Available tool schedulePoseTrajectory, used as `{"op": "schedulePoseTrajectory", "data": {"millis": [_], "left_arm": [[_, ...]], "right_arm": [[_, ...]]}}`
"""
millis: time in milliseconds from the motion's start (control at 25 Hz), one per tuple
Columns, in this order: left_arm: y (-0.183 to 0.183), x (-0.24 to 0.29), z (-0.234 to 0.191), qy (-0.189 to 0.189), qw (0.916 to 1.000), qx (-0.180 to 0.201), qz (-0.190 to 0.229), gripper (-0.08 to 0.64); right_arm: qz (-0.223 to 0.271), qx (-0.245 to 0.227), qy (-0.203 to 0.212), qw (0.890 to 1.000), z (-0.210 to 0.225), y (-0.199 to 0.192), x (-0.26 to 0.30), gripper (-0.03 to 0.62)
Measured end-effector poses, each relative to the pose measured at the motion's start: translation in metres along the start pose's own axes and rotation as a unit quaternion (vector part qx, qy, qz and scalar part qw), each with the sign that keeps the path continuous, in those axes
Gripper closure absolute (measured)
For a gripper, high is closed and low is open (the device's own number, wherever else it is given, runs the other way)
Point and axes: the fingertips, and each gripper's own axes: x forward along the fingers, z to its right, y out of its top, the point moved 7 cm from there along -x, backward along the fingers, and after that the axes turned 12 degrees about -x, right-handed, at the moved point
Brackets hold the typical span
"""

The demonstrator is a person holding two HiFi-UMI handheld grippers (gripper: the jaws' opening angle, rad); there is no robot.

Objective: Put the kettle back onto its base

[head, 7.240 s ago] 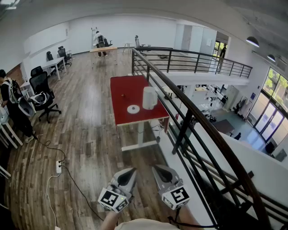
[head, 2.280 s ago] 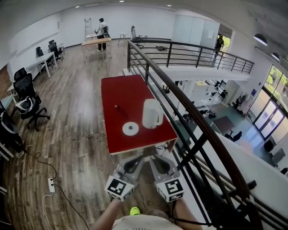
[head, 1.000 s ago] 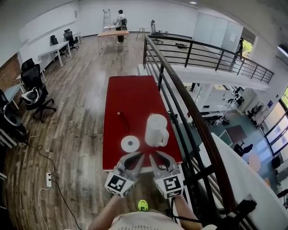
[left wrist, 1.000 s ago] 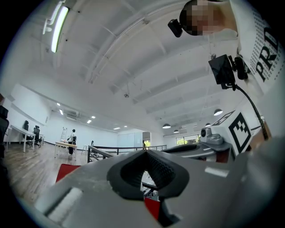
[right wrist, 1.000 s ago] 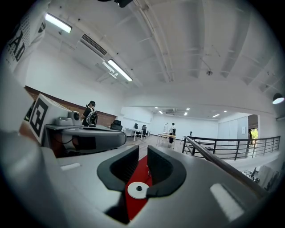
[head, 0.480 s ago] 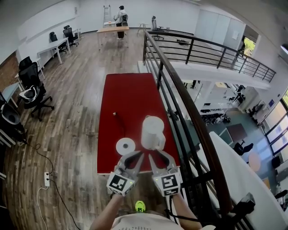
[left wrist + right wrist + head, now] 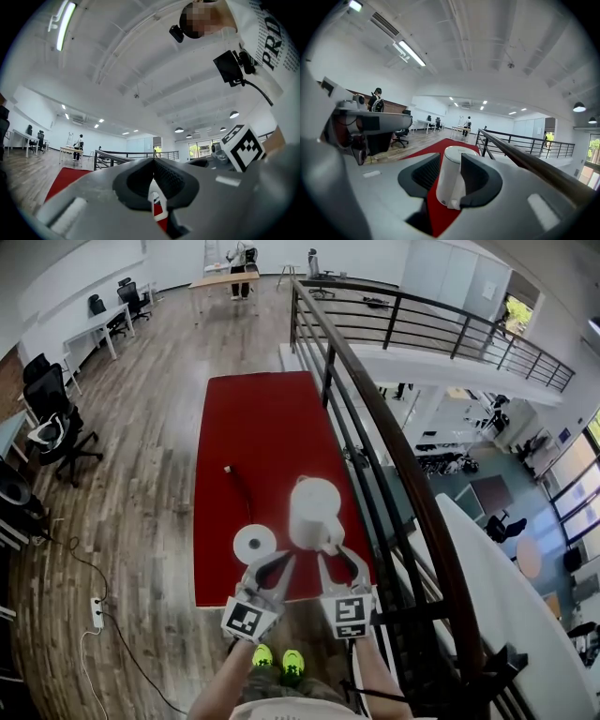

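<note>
A white kettle point(image 7: 314, 510) stands on the red table point(image 7: 253, 418) near its front edge, its handle turned toward me. Its round white base point(image 7: 254, 541) lies just left of it, with a thin black cord running back from it. My right gripper point(image 7: 339, 555) is level with the handle, jaws opening, and the pads do not touch it. In the right gripper view the kettle point(image 7: 452, 178) shows between the pads of that gripper point(image 7: 450, 160). My left gripper point(image 7: 280, 562) hangs shut and empty just in front of the base. In the left gripper view its pads point(image 7: 153, 162) meet.
A black railing point(image 7: 375, 427) runs along the table's right side, with a drop to a lower floor beyond. Wooden floor lies to the left, with office chairs point(image 7: 47, 418) and a power strip point(image 7: 97, 612). The person's green shoes point(image 7: 277, 659) show below the grippers.
Both grippers have come forward and down to the table's front edge. The right jaws have spread apart. The kettle and the base have not moved on the table.
</note>
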Motion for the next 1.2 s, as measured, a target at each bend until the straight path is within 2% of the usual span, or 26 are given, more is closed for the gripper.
{"op": "schedulePoseTrajectory", "data": {"millis": [280,600,720,840,960,1200], "left_arm": [[-0.027,0.006,-0.017,0.001,0.9999,-0.01,-0.012,0.568],[-0.039,0.017,-0.034,0.008,0.9995,-0.02,-0.023,0.568],[-0.043,0.019,-0.036,0.011,0.9993,-0.022,-0.027,0.568],[-0.048,0.019,-0.039,0.011,0.9991,-0.024,-0.033,0.568],[-0.056,0.023,-0.039,0.006,0.9991,-0.022,-0.037,0.568],[-0.065,0.032,-0.036,0.002,0.999,-0.028,-0.036,0.568]], "right_arm": [[-0.046,0.021,-0.021,0.998,0.005,-0.044,0.023,0.424],[-0.049,0.003,-0.049,0.998,0.013,-0.05,0.04,0.405],[-0.029,0.029,-0.035,0.999,0.016,-0.049,0.033,0.399],[-0.026,0.061,-0.012,0.998,0.015,-0.054,0.031,0.351],[-0.047,0.046,-0.008,0.998,0.014,-0.065,0.038,0.348],[-0.059,0.039,-0.007,0.997,0.017,-0.083,0.054,0.348]]}}
